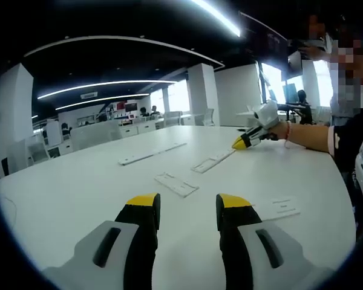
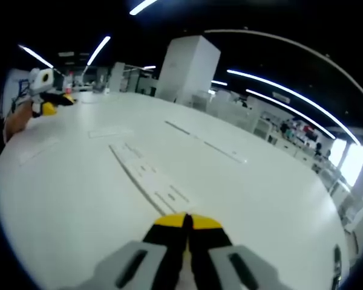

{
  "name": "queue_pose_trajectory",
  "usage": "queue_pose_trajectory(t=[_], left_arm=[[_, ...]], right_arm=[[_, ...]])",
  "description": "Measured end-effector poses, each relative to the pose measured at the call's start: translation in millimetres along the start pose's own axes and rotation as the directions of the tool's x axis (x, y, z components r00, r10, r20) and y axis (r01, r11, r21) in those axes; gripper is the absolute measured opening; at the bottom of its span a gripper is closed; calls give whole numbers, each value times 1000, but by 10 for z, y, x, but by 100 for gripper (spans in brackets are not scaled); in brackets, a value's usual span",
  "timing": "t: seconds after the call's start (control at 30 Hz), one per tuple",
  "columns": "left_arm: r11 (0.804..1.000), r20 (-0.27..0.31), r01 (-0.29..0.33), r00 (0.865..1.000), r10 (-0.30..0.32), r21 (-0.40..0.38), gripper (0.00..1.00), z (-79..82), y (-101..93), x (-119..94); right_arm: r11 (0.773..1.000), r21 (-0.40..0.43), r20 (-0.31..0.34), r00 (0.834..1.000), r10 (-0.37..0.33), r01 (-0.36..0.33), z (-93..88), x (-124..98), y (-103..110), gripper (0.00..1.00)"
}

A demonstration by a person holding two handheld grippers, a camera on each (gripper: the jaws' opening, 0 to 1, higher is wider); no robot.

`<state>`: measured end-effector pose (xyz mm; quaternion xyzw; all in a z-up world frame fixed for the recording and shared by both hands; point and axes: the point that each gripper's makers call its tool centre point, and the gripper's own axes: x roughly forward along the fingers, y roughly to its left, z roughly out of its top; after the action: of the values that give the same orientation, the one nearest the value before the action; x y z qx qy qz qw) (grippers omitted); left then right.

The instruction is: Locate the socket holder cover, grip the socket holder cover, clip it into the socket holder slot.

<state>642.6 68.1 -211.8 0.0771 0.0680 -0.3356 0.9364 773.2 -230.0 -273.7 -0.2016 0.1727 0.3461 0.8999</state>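
My left gripper (image 1: 188, 202) hangs open over the near part of a white table (image 1: 78, 193), with nothing between its jaws. Just beyond it lies a short white flat piece (image 1: 176, 184), and a similar piece (image 1: 278, 207) rests to the right. Farther off, a slotted white strip (image 1: 213, 161) and a longer thin strip (image 1: 151, 153) lie flat. My right gripper (image 1: 238, 144), held in a hand, hovers at that slotted strip's far end. In the right gripper view, my right gripper (image 2: 186, 222) is shut and holds nothing, right above the near end of the slotted strip (image 2: 146, 174). My left gripper (image 2: 56, 103) is at the far left.
A second thin strip (image 2: 206, 144) crosses the table farther out, and two flat white pieces (image 2: 109, 132) (image 2: 39, 148) lie towards the left. A person's forearm (image 1: 308, 136) reaches in from the right. White pillars, desks and chairs stand beyond the table's far edge.
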Motion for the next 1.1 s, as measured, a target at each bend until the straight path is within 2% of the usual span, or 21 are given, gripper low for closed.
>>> queue_pose_trajectory(t=[0.23,0.37,0.97,1.1], left_arm=[[1000,0,0,1000,0,0,38,-1,3,0],[1000,1,0,1000,0,0,38,-1,-1,-3],[1000,-2,4,1000,-4,-6,38,-21,-23,-2],[1000,0,4,1000,-4,-7,38,-16,-22,-2]], right_arm=[[1000,-3,0,1000,0,0,0,0,22,4],[1000,-2,5,1000,5,-5,-9,-3,102,4],[1000,-19,14,1000,-2,2,32,37,62,4],[1000,2,18,1000,0,0,33,30,66,4]])
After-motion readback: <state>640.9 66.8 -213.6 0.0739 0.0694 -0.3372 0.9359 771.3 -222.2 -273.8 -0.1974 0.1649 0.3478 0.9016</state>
